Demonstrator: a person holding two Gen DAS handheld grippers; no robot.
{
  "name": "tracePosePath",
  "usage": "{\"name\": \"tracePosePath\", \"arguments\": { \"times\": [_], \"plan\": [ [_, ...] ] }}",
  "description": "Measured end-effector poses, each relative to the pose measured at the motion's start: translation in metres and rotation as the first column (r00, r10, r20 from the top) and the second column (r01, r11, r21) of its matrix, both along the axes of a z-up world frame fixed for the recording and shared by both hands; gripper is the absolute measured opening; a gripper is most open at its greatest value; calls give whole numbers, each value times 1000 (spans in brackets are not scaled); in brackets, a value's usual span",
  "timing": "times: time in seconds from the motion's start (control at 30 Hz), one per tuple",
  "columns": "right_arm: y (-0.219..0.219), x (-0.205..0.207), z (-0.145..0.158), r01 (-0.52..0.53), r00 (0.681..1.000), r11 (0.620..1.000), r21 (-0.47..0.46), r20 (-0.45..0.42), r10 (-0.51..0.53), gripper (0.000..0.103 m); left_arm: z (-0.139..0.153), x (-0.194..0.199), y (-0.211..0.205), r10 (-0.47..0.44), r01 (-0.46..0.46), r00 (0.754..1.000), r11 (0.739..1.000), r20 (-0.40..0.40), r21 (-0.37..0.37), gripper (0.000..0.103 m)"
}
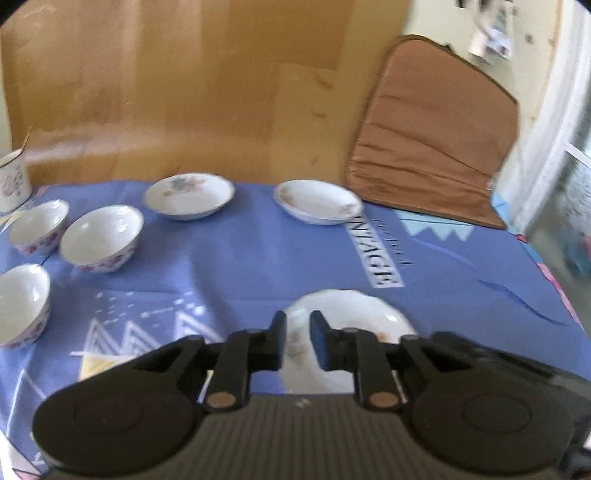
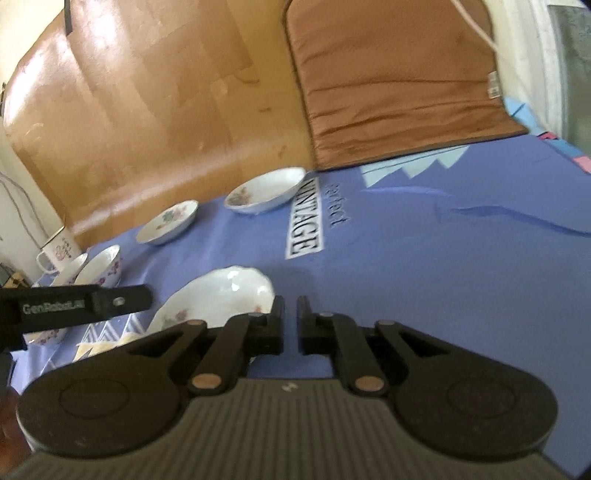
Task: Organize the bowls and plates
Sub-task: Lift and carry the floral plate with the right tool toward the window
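Left claw point(image 1: 297, 341) nearest the lens, jaws narrow, the scalloped plate point(image 1: 351, 314) seen through the gap; whether its rim is pinched cannot be told. Three bowls point(image 1: 101, 236) at left, two plates point(image 1: 188, 195) along the table's point(image 1: 461, 295) far edge. Right claw point(image 2: 291, 321) nearly closed, empty. The plate is best carried level and stacked squarely.

A tan wooden board point(image 1: 177, 92) fills the upper left. A brown cushion point(image 1: 432, 140) leans upper right, beside a pale wall point(image 1: 436, 22). Daylight glares at the right edge.
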State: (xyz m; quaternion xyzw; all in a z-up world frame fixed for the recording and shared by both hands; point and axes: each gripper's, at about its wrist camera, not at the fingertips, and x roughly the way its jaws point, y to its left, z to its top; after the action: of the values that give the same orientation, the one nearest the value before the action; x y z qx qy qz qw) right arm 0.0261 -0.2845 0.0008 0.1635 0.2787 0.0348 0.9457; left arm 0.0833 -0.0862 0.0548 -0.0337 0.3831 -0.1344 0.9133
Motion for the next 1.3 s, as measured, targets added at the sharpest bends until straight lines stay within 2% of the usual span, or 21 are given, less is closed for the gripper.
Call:
{"name": "tracePosePath", "arguments": {
  "times": [0.03,0.1,0.2,0.27,0.33,0.37,0.4,0.43,0.47,0.6,0.73,0.87,1.0,1.1,1.2,1.3],
  "plan": [
    [-1,-1,1,6,1000,1000,-2,7,-6,11,-2,2,4,-4,4,1000,1000,-18,-9,27],
    [-3,-1,1,1,1000,1000,10,11,-1,13,-7,5,6,-11,10,999,1000,-41,-19,45],
    [-2,4,-2,-23,1000,999,32,-4,23,19,-19,12,7,-14,12,998,1000,-64,-28,50],
    [1,9,-5,-35,999,999,39,-25,36,24,-29,18,8,-16,13,995,999,-94,-40,49],
    [3,15,-10,-54,997,997,52,-52,57,25,-37,19,7,-11,7,995,999,-99,-41,42],
    [5,18,-13,-62,996,996,57,-66,66,22,-38,18,5,-16,13,996,1000,-89,-28,28],
    [7,18,-15,-68,995,996,58,-72,72,19,-38,17,2,-34,31,995,999,-90,-32,21],
    [8,18,-14,-76,995,995,56,-66,80,12,-36,15,-1,-37,34,995,999,-87,-35,20],
    [9,17,-13,-86,994,995,57,-69,90,11,-35,14,-4,-35,33,996,999,-83,-24,20],
    [-2,4,-6,-21,999,1000,12,-42,21,11,-31,12,-26,-89,84,991,995,-99,-52,20],
    [-38,-16,2,80,997,997,-2,-4,-80,11,-22,5,-75,-188,186,980,982,-71,-37,20],
    [-82,-43,7,200,980,979,-30,12,-200,11,-20,-2,-130,-304,302,951,953,-60,-33,20],
    [-120,-64,2,295,955,955,-29,-5,-295,11,-30,-11,-173,-384,383,920,923,-73,-32,20],
    [-135,-69,-5,338,940,940,-33,-24,-339,11,-41,-13,-197,-409,410,909,912,-79,-6,21],
    [-138,-70,-11,338,941,941,-31,-17,-339,13,-44,-15,-207,-405,405,914,913,-19,50,25],
    [-130,-70,-10,336,941,938,-81,-5,-338,21,-41,-14,-205,-401,401,916,914,-19,62,31]
  ]
}}
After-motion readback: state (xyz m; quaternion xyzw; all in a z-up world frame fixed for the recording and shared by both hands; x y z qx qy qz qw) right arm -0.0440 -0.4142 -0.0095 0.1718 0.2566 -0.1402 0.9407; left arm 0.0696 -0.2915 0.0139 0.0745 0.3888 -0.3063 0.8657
